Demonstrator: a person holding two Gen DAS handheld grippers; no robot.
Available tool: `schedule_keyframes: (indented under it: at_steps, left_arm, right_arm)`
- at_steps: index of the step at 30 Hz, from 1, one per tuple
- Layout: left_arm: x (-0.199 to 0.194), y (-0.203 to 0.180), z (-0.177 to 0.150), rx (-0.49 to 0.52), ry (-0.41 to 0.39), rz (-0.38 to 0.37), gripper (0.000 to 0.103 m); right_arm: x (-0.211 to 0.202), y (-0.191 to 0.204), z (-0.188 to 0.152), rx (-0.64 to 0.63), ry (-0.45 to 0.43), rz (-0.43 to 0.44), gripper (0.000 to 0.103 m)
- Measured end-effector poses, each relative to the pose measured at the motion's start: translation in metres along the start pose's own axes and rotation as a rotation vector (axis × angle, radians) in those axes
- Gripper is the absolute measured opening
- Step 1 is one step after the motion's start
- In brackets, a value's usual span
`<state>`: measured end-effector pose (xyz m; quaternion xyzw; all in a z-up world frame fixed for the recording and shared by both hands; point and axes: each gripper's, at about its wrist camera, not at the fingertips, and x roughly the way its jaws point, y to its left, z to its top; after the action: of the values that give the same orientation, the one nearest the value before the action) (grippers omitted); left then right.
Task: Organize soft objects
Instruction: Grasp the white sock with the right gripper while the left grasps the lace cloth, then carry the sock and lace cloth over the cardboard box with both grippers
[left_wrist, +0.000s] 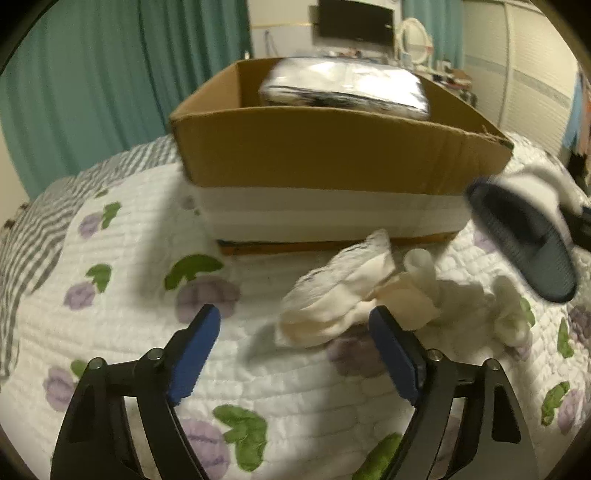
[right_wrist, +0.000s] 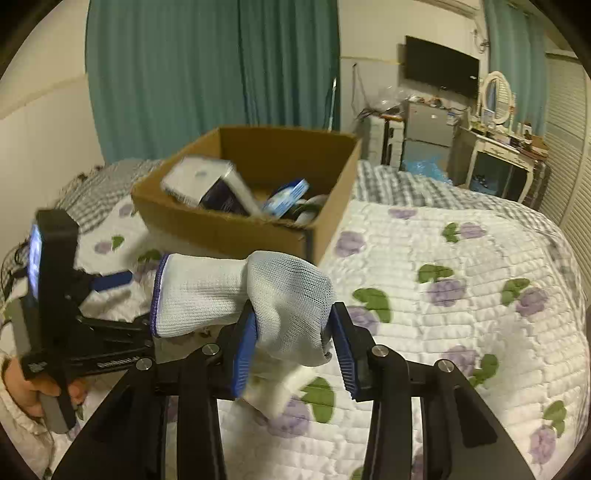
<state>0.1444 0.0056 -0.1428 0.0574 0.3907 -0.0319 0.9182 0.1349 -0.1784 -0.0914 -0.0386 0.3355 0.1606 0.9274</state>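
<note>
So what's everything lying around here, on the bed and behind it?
Cardboard box: one, brown, on the bed, open on top.
Packages in the box: several, white, silver and blue, blurred.
White knit glove: one, white with a blue cuff edge, between the right gripper's fingers.
Pile of white cloths: a few, cream-white, on the quilt in front of the box.
Quilt: one, white with purple flowers and green leaves, covering the bed.
Curtains: teal, behind the box.
Television: one, black, on the far wall.
Dressing table with oval mirror: one, white, far right.
Left hand-held gripper: black with blue pads, open above the quilt.
Right hand-held gripper: same colours, gripping the glove.
</note>
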Motion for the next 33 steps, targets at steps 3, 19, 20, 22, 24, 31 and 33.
schedule_keyframes:
  at_steps: [3,19,20,22,24,31,33]
  left_arm:
    - [0.008,-0.003,0.003,0.021,0.011,-0.032,0.051]
    - [-0.032,-0.013,-0.002,0.030,0.004,-0.113,0.013]
    - [-0.039,-0.013,-0.002,0.025,-0.002,-0.120,0.013]
    - [-0.055,-0.017,-0.001,0.028,-0.017,-0.120,0.013]
    - [-0.069,-0.018,-0.001,0.039,-0.031,-0.118,0.013]
    - [-0.122,-0.017,0.007,0.020,-0.089,-0.128,0.013]
    - [-0.133,-0.014,0.010,-0.010,-0.097,-0.139,0.013]
  right_arm:
    - [-0.007,-0.007,0.001,0.012,-0.022,-0.027,0.039]
    - [-0.034,-0.012,-0.017,0.080,-0.013,-0.016,0.039]
    - [-0.038,-0.011,-0.017,0.078,-0.018,-0.022,0.039]
    - [-0.048,-0.008,-0.017,0.071,-0.027,-0.023,0.039]
    - [-0.058,-0.005,-0.017,0.068,-0.038,-0.019,0.039]
    - [-0.092,0.003,-0.009,0.067,-0.070,-0.019,0.039]
    - [-0.103,0.003,-0.004,0.078,-0.081,-0.011,0.039]
